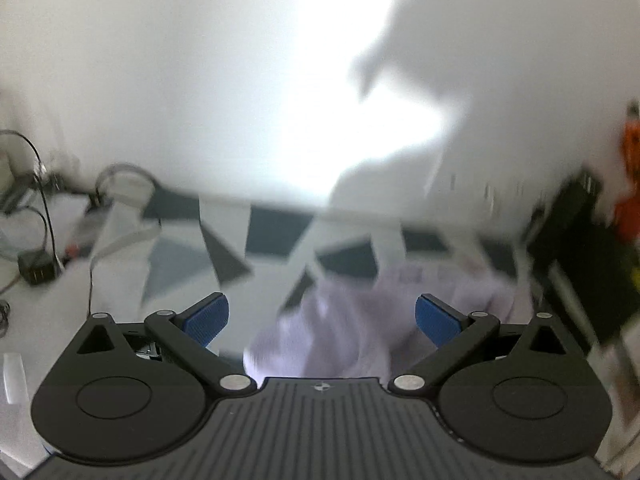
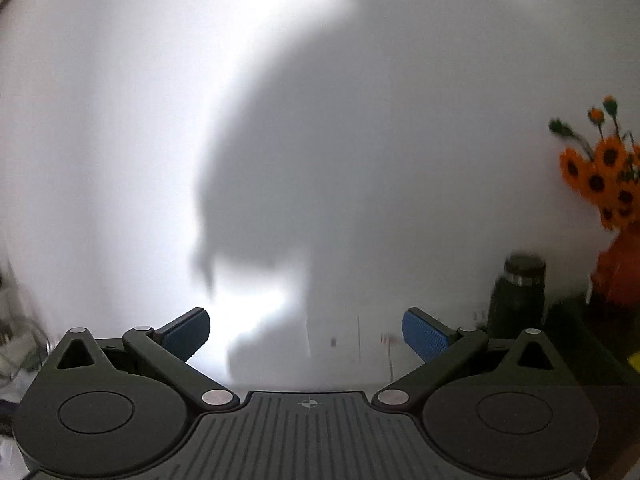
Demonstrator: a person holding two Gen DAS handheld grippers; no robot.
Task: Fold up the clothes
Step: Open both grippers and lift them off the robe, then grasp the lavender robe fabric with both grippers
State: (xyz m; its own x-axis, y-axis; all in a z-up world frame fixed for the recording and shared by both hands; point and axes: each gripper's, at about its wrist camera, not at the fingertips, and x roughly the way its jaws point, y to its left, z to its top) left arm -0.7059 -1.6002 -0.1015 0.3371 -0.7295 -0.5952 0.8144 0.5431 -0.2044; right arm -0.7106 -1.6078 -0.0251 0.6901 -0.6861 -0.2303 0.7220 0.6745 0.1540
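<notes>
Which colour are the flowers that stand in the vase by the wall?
Orange with dark centres; the flowers show best in the right wrist view.

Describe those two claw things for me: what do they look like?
They look alike. The left claw and the right claw each have two blue ribbed pads on black linkage arms with silver pivot pins. Behind sit two round black discs and a ridged dark grey plate bearing a small crosshair mark. No cables or sleeves show.

A pale lilac garment (image 1: 344, 320) is seen lying crumpled (blurred, so folds cannot be told) on a patterned cloth of grey and white patches.
</notes>
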